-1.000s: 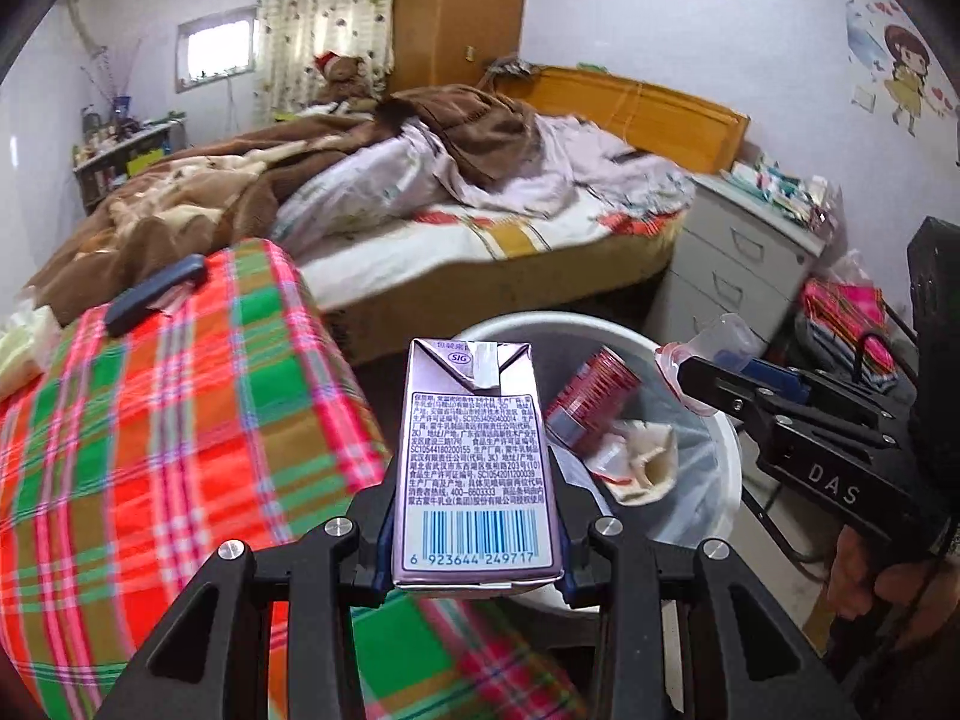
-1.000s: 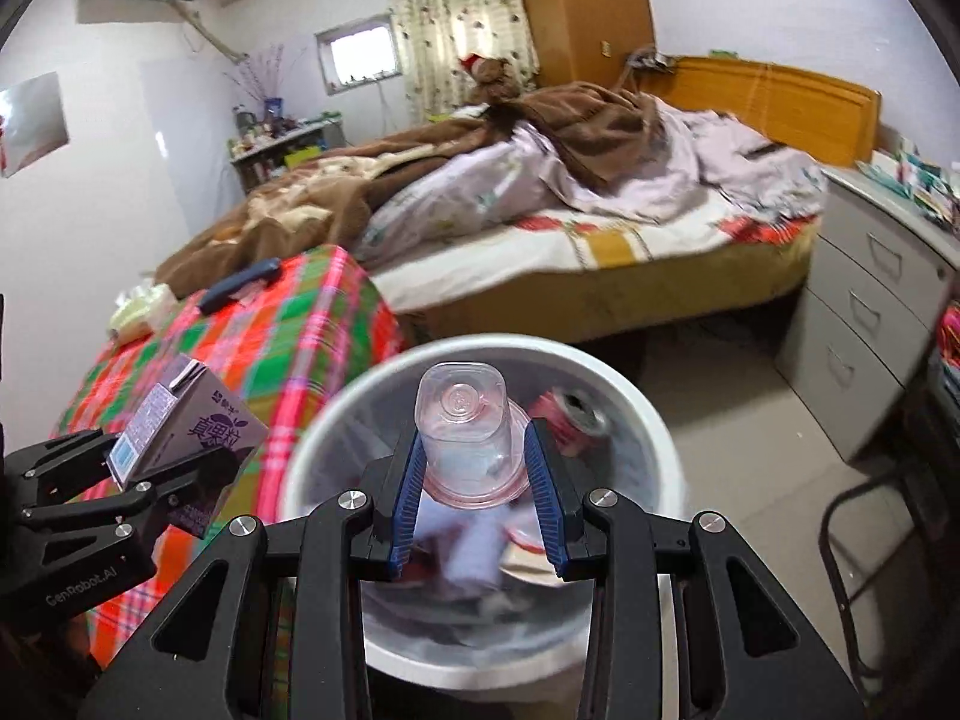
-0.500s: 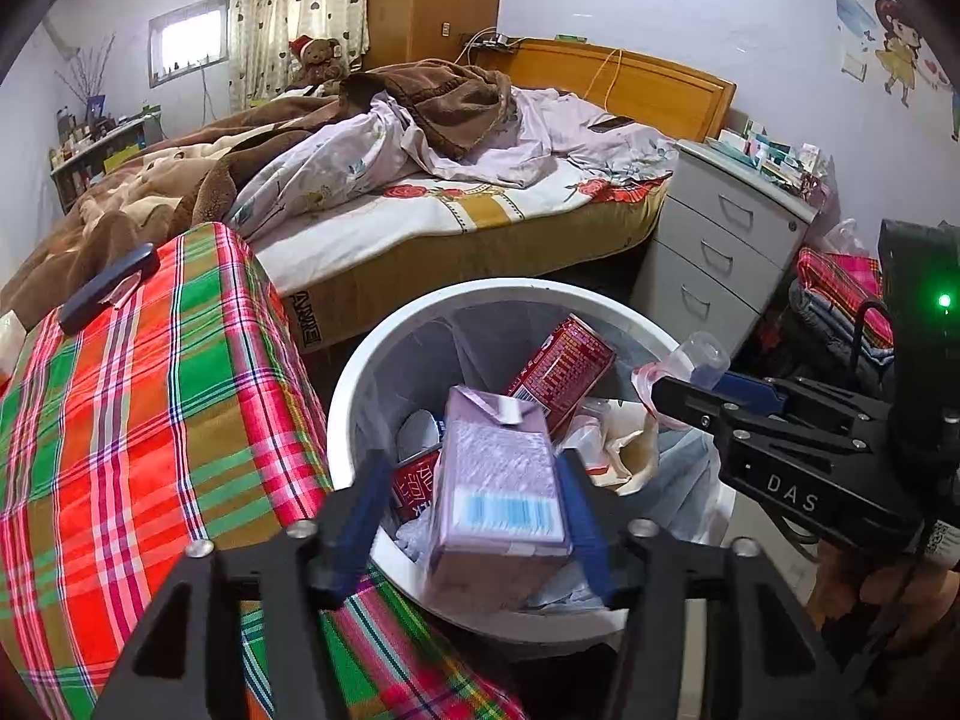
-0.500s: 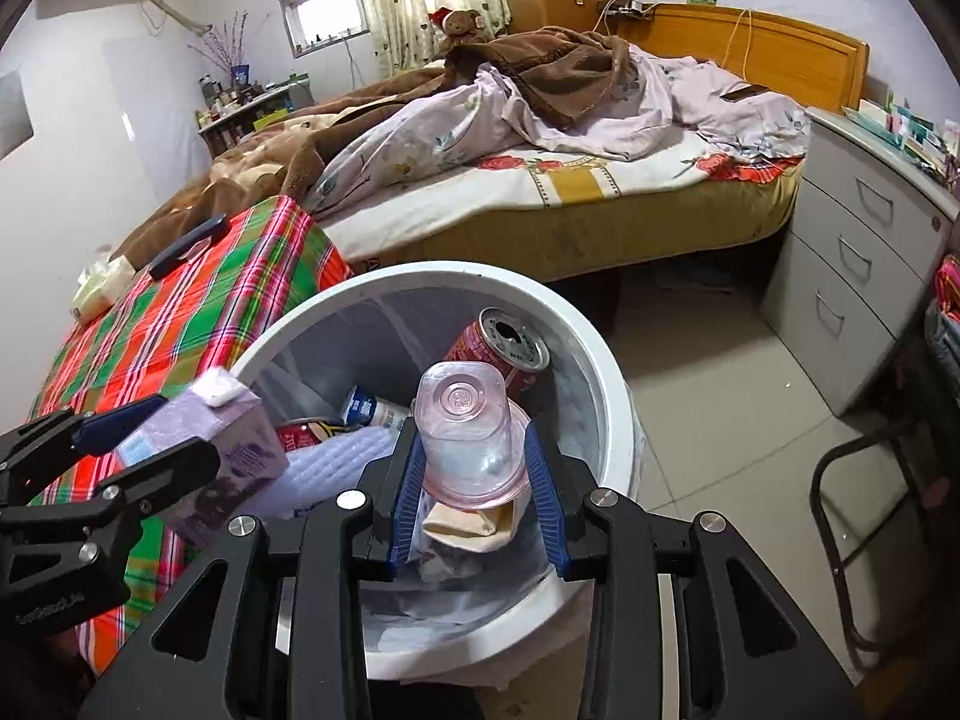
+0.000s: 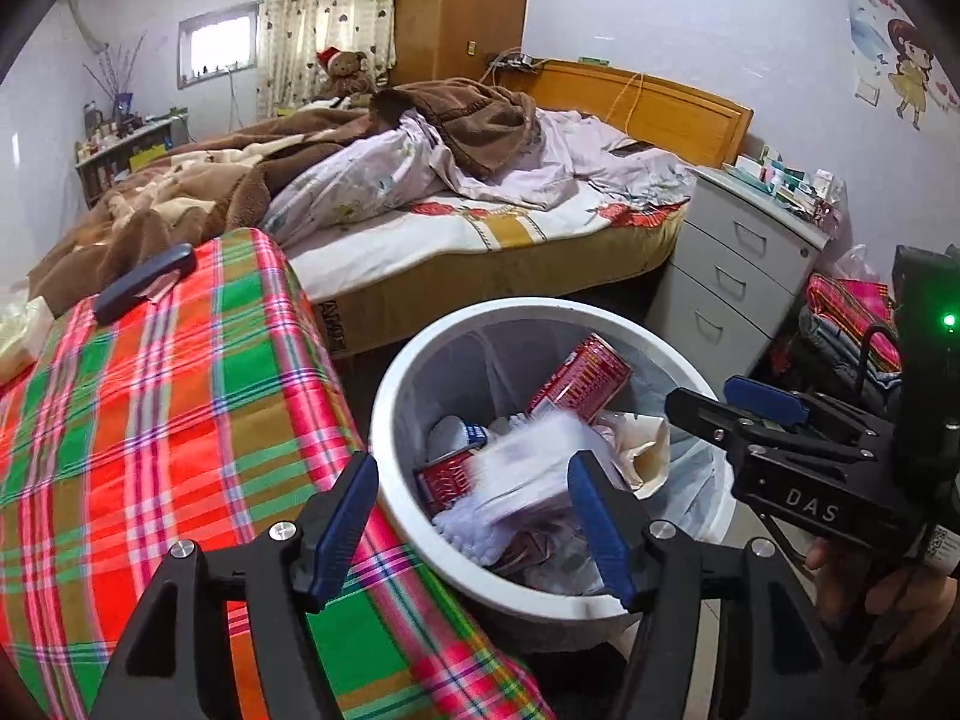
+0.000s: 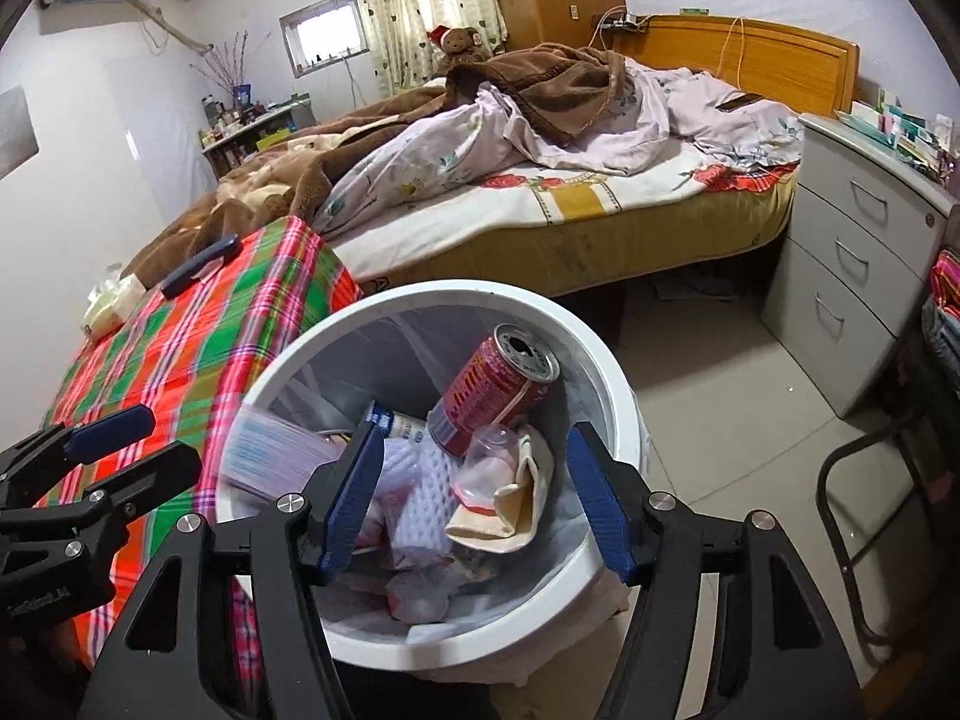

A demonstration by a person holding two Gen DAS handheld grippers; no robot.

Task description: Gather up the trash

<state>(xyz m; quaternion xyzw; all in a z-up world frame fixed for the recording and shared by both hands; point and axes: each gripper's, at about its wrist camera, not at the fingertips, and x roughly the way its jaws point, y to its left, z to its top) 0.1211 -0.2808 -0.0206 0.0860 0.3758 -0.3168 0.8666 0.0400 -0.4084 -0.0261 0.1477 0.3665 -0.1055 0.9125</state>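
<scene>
Over the white bin [image 5: 384, 420], both tongs hang with jaws opening and nothing pressed between the pads. Left tongs [image 5: 474, 516]: the pale purple carton [image 5: 528, 468] shows blurred between the blue pads, clear of both, over the near side of the bin's contents. Right tongs [image 6: 474, 495]: the clear plastic cup [image 6: 486, 462] lies free on its side on the heap, against a cream paper scrap [image 6: 510, 510].

Inside the bin: a red can [image 6: 498, 396] leaning against the far wall, opening up; a white bottle [image 6: 399, 426] beside it; white foam netting [image 6: 420, 492] towards the near side. From the right wrist view the carton [image 6: 276, 456] sits blurred at the bin's left rim.

Bin stands on the floor, touching the right edge of the worktop's red and green plaid cloth [image 5: 150, 420]. A dark handle [image 5: 144, 285] lies near the cloth's far edge. Behind, an unmade bed [image 5: 480, 222] and grey drawers [image 5: 732, 276].
</scene>
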